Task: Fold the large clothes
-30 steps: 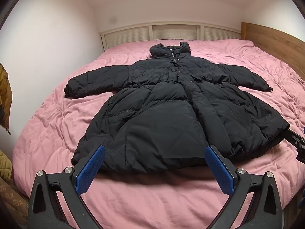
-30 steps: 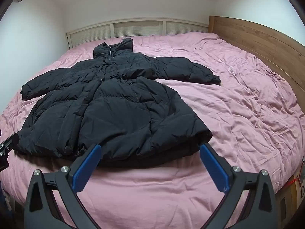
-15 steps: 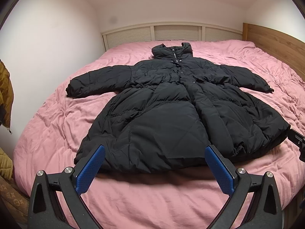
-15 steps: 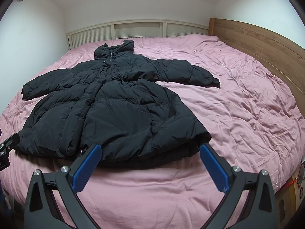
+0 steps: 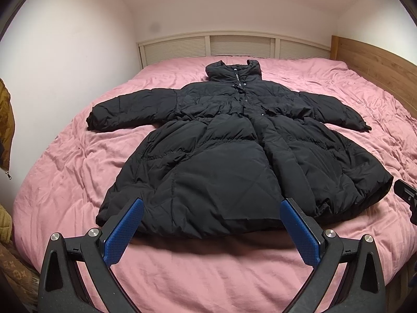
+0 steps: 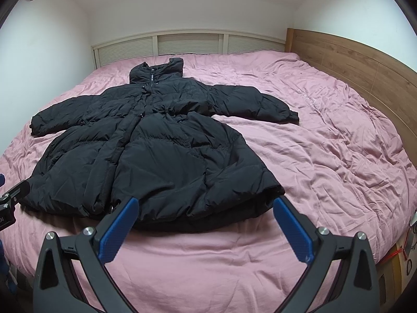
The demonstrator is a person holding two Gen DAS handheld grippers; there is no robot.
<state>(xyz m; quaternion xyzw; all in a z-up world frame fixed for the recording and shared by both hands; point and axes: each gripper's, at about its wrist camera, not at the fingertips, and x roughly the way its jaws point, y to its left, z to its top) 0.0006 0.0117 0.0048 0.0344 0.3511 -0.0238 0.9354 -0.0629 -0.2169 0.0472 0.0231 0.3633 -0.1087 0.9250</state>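
Observation:
A long black puffer coat [image 5: 229,151] lies flat and face up on the pink bed cover [image 5: 65,172], collar toward the far wall, both sleeves spread out sideways. My left gripper [image 5: 211,208] is open, hovering just short of the coat's hem at its left half, with nothing between the blue pads. In the right wrist view the same coat [image 6: 156,151] fills the left half. My right gripper [image 6: 206,207] is also open, held near the hem's right corner. The edge of the other gripper shows at the side of each view.
A wooden headboard [image 6: 359,67] runs along the right side of the bed. White slatted panels [image 5: 234,47] line the far wall. A brown garment [image 5: 5,120] hangs at the left edge. Bare pink cover [image 6: 338,143] spreads to the right of the coat.
Both views have shifted slightly, the coat sitting a little lower and more to the right in frame. The coat itself has not moved and both grippers stay open.

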